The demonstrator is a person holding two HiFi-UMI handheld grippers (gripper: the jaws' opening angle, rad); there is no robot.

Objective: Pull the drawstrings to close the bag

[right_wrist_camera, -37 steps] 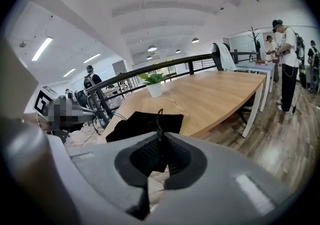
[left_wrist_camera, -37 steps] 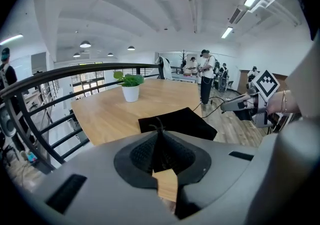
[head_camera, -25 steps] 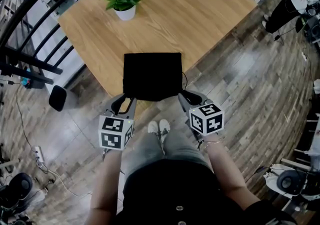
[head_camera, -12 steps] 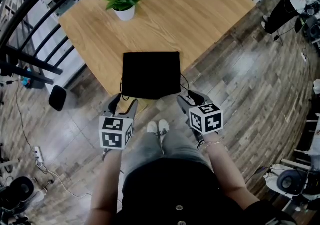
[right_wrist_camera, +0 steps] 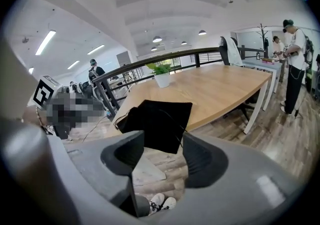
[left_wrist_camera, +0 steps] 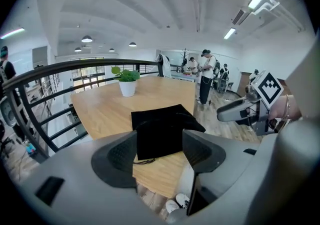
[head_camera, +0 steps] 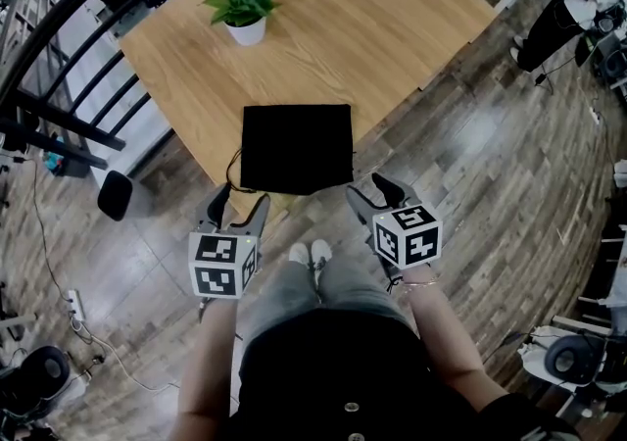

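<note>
Drawstring closure, grasp stage. Nearest, below and behind both pairs of jaws, the person's shoes (head_camera: 312, 251) stand on the floor (head_camera: 470, 165). The left gripper (left_wrist_camera: 160, 133) and the right gripper (right_wrist_camera: 163, 135) are held side by side and angled downward, each just short of a near corner of the bag (head_camera: 297, 147). The jaws of both have just been opening and now stand spread wide, with nothing between the pads and neither pair touching cloth or cord. Ahead of the left jaws, seen through their gap and nearer the left pad, the left cord (left_wrist_camera: 144, 161) lies slack on the wood beside the bag's corner. Ahead of the right jaws, toward the right pad, the right cord (right_wrist_camera: 175, 129) trails off the bag's other near corner, past the table edge. The bag lies flat beyond both sets of tips, on the near corner of the table (head_camera: 343, 27). Its near edge appears straight rather than gathered, though the black cloth hides detail, so the mouth is judged not yet drawn shut. The step in hand is therefore judged to be the reach for the cords. The next move calls for each gripper to advance until its cord sits between the pads, clamp on it, and then draw outward, away from the other gripper. Farthest ahead of the jaws stands a plant (head_camera: 242, 6).
</note>
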